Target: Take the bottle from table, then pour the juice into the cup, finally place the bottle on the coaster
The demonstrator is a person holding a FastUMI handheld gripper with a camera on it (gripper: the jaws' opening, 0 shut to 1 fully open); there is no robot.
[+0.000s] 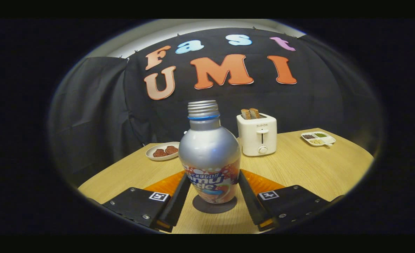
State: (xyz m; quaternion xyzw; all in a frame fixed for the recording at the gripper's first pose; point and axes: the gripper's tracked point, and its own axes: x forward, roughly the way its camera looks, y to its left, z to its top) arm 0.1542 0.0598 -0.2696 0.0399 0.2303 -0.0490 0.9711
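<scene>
Standing upright on the dark coaster (214, 208), the uncapped bottle (209, 158) sits between the jaws of the gripper (212, 191), which flank its lower body; whether they press on it cannot be told. Behind the bottle on the desk (309, 168): a toaster (257, 135) to its right, a plate (162, 151) to its left.

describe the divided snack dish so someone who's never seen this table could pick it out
Start at the white toaster on the wooden table. Beyond it, toward the far corner, lies the divided dish. Unlike the round plate, it has compartments holding dark, green and pale bits.
</scene>
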